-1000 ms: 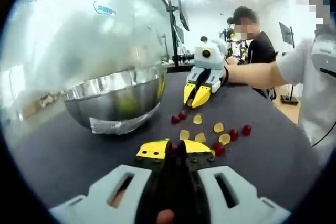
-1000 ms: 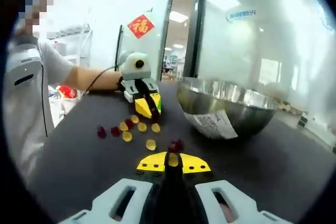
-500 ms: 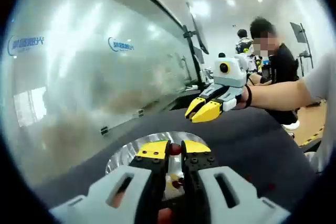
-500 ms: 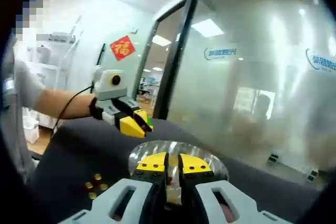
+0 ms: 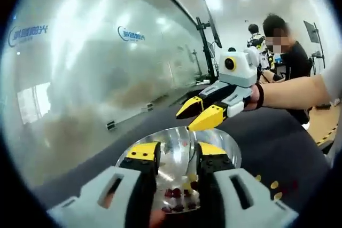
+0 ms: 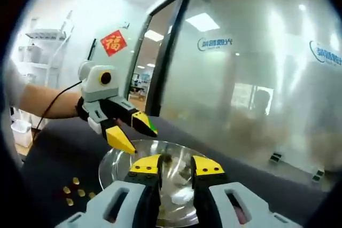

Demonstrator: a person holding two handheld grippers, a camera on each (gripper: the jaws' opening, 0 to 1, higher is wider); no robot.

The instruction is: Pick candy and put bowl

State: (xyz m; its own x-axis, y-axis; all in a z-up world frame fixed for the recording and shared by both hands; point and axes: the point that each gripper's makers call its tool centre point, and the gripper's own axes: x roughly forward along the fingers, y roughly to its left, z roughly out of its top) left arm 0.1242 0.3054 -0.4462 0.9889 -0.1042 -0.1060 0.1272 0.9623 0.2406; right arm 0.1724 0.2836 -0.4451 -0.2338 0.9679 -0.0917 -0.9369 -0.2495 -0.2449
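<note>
Left gripper view: frosted glass wall (image 5: pixel 80 78) runs along the far table edge, left of and beyond the jaws; dark tabletop (image 5: pixel 278 142) opens up to the right. Left gripper (image 5: pixel 176 156) hangs above the steel bowl (image 5: pixel 227 148), jaws parted with a clear gap, nothing held, nothing touched. Red and yellow candy (image 5: pixel 176 193) lies in the bowl bottom, seen through the gap. Loose yellow candies (image 5: pixel 273 185) sit on the table right of the bowl, clear of its rim. Right gripper (image 5: pixel 196 116) comes in from the right just past the far rim, yellow tips spread and angled down-left, empty. The hand (image 5: pixel 256 95) behind it reaches in with the forearm roughly level.

Right gripper view: the left gripper (image 6: pixel 132 133) enters from the left, tips apart, pointing down-right over the near-left rim of the bowl (image 6: pixel 109 161); forearm behind it roughly level. A few yellow candies (image 6: pixel 72 190) lie on the table left of the bowl. Right gripper (image 6: pixel 176 166) is above the bowl, jaws open, holding nothing. Glass wall (image 6: pixel 256 94) close ahead and to the right.
</note>
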